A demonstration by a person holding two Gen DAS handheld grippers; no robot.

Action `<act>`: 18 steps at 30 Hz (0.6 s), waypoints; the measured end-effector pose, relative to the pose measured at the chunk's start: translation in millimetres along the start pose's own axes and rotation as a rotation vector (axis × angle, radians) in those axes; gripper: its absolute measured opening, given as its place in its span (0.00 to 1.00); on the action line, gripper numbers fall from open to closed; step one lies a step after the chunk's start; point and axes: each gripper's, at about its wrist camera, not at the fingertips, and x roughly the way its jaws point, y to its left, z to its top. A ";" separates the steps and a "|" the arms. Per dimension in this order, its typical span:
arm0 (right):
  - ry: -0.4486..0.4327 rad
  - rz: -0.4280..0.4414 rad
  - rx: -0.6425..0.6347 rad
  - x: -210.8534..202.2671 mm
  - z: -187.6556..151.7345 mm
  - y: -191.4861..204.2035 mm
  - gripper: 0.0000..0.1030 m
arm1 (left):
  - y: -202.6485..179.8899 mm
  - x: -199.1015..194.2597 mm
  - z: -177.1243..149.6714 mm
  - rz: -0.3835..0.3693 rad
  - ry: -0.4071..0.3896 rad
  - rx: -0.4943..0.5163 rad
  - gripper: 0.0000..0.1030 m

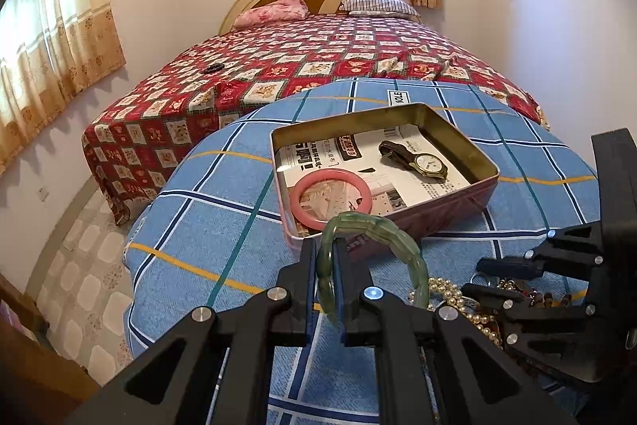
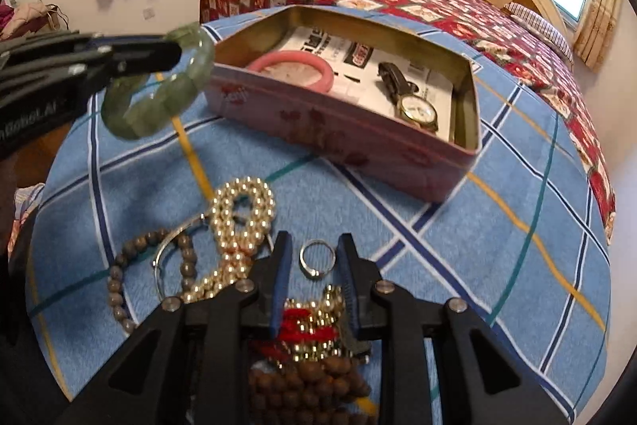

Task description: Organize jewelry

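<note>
The left gripper (image 1: 325, 245) is pressed together on a green bangle (image 1: 374, 226), pinching its band between the pads so the ring hangs off the tips, clear of the blue checked cloth (image 1: 223, 226) and just near of the tin (image 1: 487, 166). The right gripper (image 2: 312, 257) stands part spread over the jewelry pile, holding nothing; a silver ring (image 2: 316, 259) lies on the cloth in the gap between its fingers, touching neither pad as far as can be seen.

Inside the open tin lie a pink bangle (image 1: 330, 196) at the left and a watch (image 1: 426, 162) at the right, on printed paper (image 1: 402, 150).

Left of the right gripper are a pearl string (image 2: 243, 222), a brown bead bracelet (image 2: 119, 281) and a thin silver hoop (image 2: 161, 265), overlapping. Near of the ring, gold beads with red thread (image 2: 314, 325) and darker wooden beads (image 2: 306, 385) are partly hidden by the gripper's fingers, and their shapes are hard to make out. In the left wrist view the pile is mostly covered by the right gripper.
</note>
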 end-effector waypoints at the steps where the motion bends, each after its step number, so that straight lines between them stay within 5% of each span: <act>1: -0.002 0.000 -0.001 -2.2 -0.9 0.8 0.20 | 0.1 0.2 0.2 0.000 -0.001 0.001 0.07; 9: -0.058 -0.028 0.040 -12.6 -6.8 -6.2 0.20 | 0.8 -1.8 2.9 -0.004 -0.010 0.003 0.07; 18: -0.165 -0.062 0.042 -43.7 27.6 -17.0 0.20 | -1.3 -9.8 35.4 0.016 -0.083 0.050 0.07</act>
